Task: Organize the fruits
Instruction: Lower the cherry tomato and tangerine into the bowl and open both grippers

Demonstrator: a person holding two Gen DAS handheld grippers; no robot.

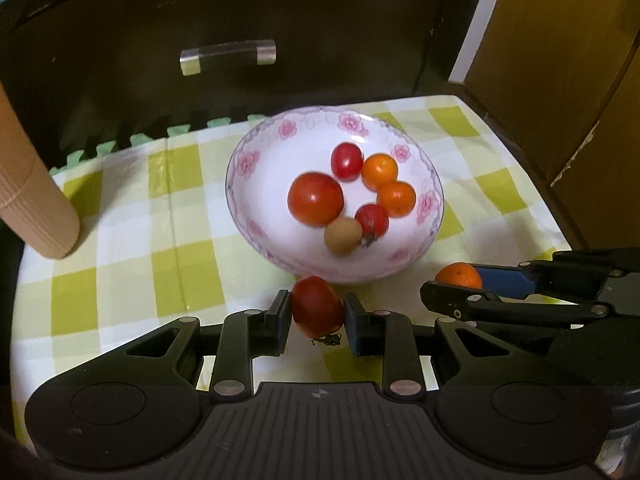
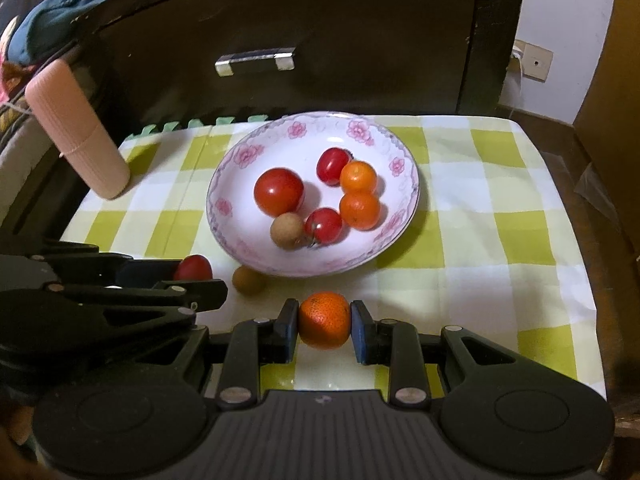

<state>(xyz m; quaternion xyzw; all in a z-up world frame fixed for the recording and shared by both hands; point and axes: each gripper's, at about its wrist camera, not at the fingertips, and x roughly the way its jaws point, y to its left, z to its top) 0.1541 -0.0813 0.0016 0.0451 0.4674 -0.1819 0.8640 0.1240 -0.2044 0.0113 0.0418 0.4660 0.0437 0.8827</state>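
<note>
Fruits are sitting mostly in the flowered bowl (image 1: 256, 152), which is resting on the checked cloth (image 1: 120, 240) over the bench at the centre of both views: a large tomato (image 1: 315, 199), two small red tomatoes, two small oranges and a tan round fruit (image 1: 342, 235) are already lying inside it. In the left wrist view, the left gripper (image 1: 317, 316) is grasping a red tomato (image 1: 316, 306), the jaws clenched on its two sides with its green stem end pointing down toward the lower edge of the frame, so its long axis is running roughly top to bottom of the picture. In the right wrist view, the right gripper (image 2: 325, 328) is holding an orange (image 2: 324, 320) the same way, pads pressing on both flanks. Both held fruits are sitting just below the bowl's near rim in the frames, so the bowl is lying straight ahead and upward from each pair of jaws; the left one looks slightly nearer the rim. One more tan fruit (image 2: 248, 279) is lying loose on the cloth just beside the bowl's lower left rim, between the two grippers, and is probably the next thing to collect once these two are dropped in
</note>
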